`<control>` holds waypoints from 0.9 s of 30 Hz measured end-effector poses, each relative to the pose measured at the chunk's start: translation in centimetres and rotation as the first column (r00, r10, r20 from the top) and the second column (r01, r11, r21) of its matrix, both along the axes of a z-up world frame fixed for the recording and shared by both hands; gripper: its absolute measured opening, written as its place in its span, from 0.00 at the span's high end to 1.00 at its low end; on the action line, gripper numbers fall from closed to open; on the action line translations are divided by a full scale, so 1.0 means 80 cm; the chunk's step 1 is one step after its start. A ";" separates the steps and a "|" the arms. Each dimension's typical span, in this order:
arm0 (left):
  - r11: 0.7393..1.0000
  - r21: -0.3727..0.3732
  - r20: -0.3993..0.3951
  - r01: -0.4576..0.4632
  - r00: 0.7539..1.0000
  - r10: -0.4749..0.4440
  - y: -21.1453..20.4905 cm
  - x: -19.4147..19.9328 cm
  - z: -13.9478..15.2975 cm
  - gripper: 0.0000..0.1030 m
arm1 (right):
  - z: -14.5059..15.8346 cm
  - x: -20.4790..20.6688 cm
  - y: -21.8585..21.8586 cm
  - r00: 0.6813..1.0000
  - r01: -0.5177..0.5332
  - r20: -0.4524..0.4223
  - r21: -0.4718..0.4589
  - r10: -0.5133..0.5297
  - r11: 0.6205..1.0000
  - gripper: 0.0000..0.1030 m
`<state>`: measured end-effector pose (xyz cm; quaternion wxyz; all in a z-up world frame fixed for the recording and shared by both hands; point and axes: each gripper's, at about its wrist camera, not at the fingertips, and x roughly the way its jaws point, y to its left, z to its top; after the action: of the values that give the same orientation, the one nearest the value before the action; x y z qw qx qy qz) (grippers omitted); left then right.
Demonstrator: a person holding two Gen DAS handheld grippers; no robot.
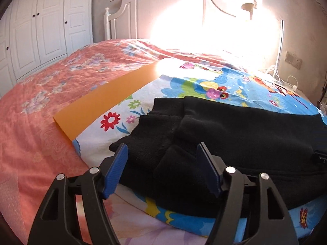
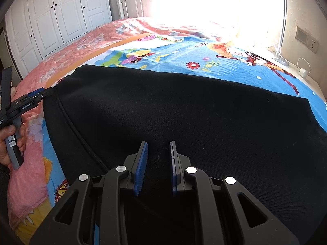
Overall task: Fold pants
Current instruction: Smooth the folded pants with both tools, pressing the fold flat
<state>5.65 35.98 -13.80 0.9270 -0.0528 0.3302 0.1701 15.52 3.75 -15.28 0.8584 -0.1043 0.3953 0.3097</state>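
Black pants (image 2: 173,106) folded on the cartoon sheet (image 2: 204,57); left gripper (image 1: 163,163) gaping over cuffs, right gripper (image 2: 157,163) parted, empty — next, pinch hems for another fold.

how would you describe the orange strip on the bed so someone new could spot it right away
Start at the bed with the pink floral bedspread. The cartoon-print blanket lies on it, under the black pants. The orange strip runs along that blanket's left edge: flat, plain and unpatterned, unlike everything around it.
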 end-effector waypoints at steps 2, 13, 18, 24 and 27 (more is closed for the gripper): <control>0.999 -0.026 -0.046 -0.021 0.999 0.020 0.013 0.013 -0.020 0.23 | 0.002 -0.004 0.002 1.000 0.003 0.021 -0.018 -0.003 1.000 0.90; 0.983 -0.162 0.038 -0.084 0.995 0.091 0.039 -0.002 -0.048 0.06 | 0.049 0.005 0.118 0.986 -0.065 0.150 -0.085 0.077 0.994 0.08; 0.982 -0.171 0.050 -0.081 0.995 0.091 0.040 -0.004 -0.049 0.05 | 0.034 0.038 0.164 0.993 -0.018 0.109 -0.174 0.038 0.985 0.07; 0.982 -0.172 0.061 -0.079 0.994 0.091 0.040 -0.005 -0.051 0.05 | 0.004 0.058 0.182 0.997 -0.014 0.064 -0.238 0.030 0.971 0.07; 0.982 -0.177 0.065 -0.072 0.994 0.084 0.040 -0.006 -0.051 0.05 | 0.001 0.067 0.184 0.999 -0.010 0.040 -0.228 0.019 0.974 0.05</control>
<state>5.18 39.16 -17.88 0.9228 -0.1529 0.3076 0.1747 20.89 18.49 -15.21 0.8466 -0.2113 0.4095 0.2663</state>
